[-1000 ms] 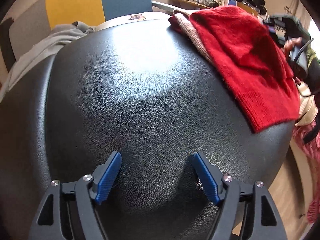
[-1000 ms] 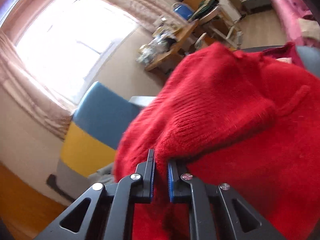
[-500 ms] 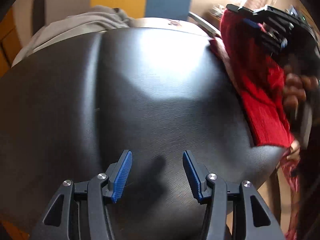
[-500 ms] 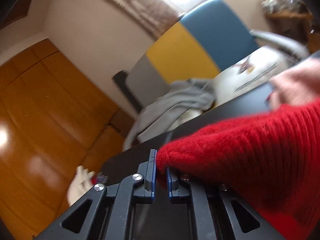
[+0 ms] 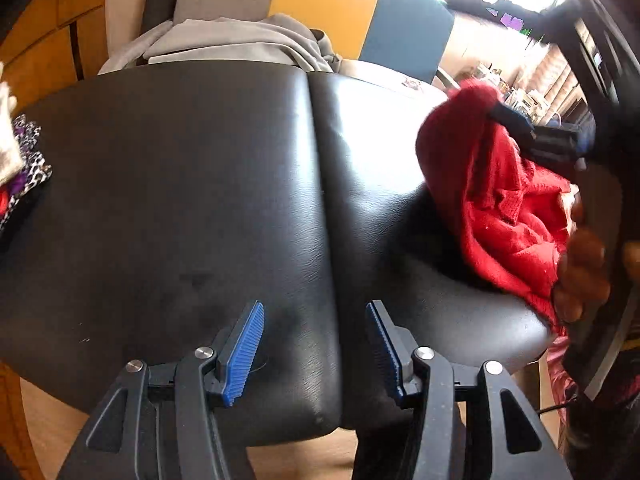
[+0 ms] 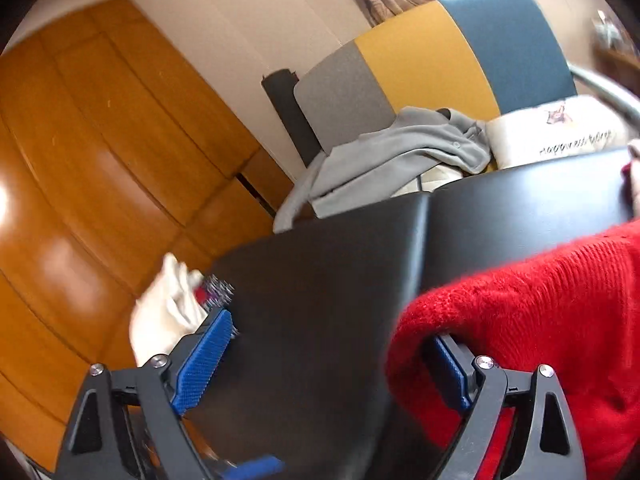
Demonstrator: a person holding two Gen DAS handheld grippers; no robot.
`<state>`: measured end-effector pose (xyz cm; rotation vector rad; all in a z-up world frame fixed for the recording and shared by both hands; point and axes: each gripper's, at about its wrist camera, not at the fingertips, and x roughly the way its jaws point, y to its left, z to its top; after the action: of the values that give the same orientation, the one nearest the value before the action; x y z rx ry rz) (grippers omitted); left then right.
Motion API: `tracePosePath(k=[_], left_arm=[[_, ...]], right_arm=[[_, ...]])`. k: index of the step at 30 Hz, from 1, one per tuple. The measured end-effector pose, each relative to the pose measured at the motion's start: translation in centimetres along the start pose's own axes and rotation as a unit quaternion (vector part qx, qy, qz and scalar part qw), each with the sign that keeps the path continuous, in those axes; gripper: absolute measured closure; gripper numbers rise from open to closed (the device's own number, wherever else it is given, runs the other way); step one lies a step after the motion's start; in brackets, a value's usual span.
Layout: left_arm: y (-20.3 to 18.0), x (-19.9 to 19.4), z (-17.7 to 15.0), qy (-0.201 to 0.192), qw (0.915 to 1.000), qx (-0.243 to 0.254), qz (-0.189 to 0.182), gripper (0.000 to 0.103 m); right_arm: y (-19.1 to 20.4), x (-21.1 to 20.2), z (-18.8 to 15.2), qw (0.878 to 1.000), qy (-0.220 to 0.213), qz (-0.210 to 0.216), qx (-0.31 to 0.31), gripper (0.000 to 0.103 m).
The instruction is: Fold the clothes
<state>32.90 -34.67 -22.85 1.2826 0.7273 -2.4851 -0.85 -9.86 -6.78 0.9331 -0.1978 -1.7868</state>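
- The black padded leather surface (image 5: pixel 200 200) fills most of the left wrist view, a seam running from top centre down to the bottom centre; it is mostly bare in the middle.
- The red knitted sweater (image 5: pixel 492 200) sits bunched at the right of that view, over the right edge of the padding, not yet spread flat. In the right wrist view it fills the lower right (image 6: pixel 540 320), draped over one finger.
- A grey garment (image 5: pixel 240 40) lies at the top centre, at the far edge of the padding in front of a yellow and blue chair back (image 5: pixel 360 4).
- A leopard-print cloth (image 5: pixel 28 168) shows at the left edge.
- The right gripper (image 6: pixel 332 364) has its jaws spread wide; the sweater hangs over the right-hand finger rather than being pinched.
- The left gripper (image 5: pixel 316 348) hovers low at the bottom centre, jaws moderately apart and holding nothing.
- Key relation: the sweater lies up and to the right of the left gripper, well apart from it, its long axis running roughly upper left to lower right. The right gripper is touching it and is clearly nearer, so I judge laying it out falls to that hand first.
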Motion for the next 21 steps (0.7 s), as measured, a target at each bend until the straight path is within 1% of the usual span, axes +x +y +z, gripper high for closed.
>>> tracePosePath(k=[1,2,4,5,6,8,9,10,11,13,14,15,16,17,19,20,21], left_arm=[[0.5,0.0,-0.5,0.001,1.0000,-0.001,-0.005,0.050],[1.2,-0.1,-1.0,0.002,0.9999,-0.001,-0.010,0.050],[-1.2,1.1,-2.4,-0.001,0.9998,0.011,-0.015,0.050],[-1.2,1.1,-2.7,0.000,0.9997,0.018,-0.019,0.050],[-0.8,1.0,-2.9,0.001,0.9994,0.024,-0.024,0.050],[-0.4,-0.7,-4.2,0.002,0.9989,0.035,-0.030,0.050],[-2.2,-1.1,-3.8,0.005,0.9986,0.045,-0.029,0.050],[-4.5,-1.5,-3.1,0.009,0.9980,0.056,-0.027,0.050],[-6.0,-1.3,-2.2,0.015,0.9975,0.064,-0.028,0.050],[-10.5,1.4,3.4,0.030,0.9964,0.069,-0.038,0.050],[-12.6,1.8,3.7,0.035,0.9964,0.065,-0.042,0.050],[-12.7,1.5,3.3,0.038,0.9960,0.062,-0.051,0.050],[-15.1,3.2,5.6,0.041,0.9956,0.060,-0.059,0.050],[-16.5,4.1,7.2,0.045,0.9951,0.059,-0.066,0.050],[-18.7,5.3,8.8,0.054,0.9938,0.053,-0.081,0.050],[-18.3,5.1,8.7,0.059,0.9934,0.048,-0.086,0.050],[-18.6,5.4,8.9,0.063,0.9934,0.041,-0.087,0.050]], right_arm=[[-0.4,-0.6,-0.6,1.000,0.001,-0.009,-0.006,0.011],[-1.0,-2.3,-1.6,0.999,-0.001,-0.033,-0.019,0.011],[-2.4,-6.0,-3.6,0.995,-0.008,-0.085,-0.048,0.011],[-3.4,-7.6,-4.6,0.992,-0.006,-0.111,-0.052,0.011],[-4.5,-9.2,-5.6,0.989,-0.004,-0.136,-0.055,0.010],[-7.5,-12.1,-7.3,0.981,0.004,-0.192,-0.037,0.010],[-8.6,-13.2,-8.1,0.976,0.006,-0.214,-0.026,0.010],[-10.1,-14.6,-9.0,0.972,0.005,-0.237,-0.008,0.010],[-11.7,-16.1,-9.9,0.966,0.003,-0.259,0.010,0.010],[-13.8,-18.0,-11.3,0.959,-0.003,-0.281,0.043,0.010],[-14.7,-18.9,-11.9,0.955,-0.007,-0.292,0.055,0.010],[-15.2,-19.5,-12.2,0.953,-0.011,-0.298,0.061,0.010],[-15.7,-19.8,-12.2,0.951,-0.015,-0.303,0.062,0.010],[-16.2,-20.2,-12.1,0.949,-0.019,-0.307,0.064,0.010],[-16.3,-19.9,-11.5,0.948,-0.022,-0.312,0.053,0.009],[-16.4,-19.7,-11.0,0.946,-0.019,-0.321,0.041,0.007],[-16.5,-19.5,-10.6,0.943,-0.015,-0.331,0.029,0.007]])
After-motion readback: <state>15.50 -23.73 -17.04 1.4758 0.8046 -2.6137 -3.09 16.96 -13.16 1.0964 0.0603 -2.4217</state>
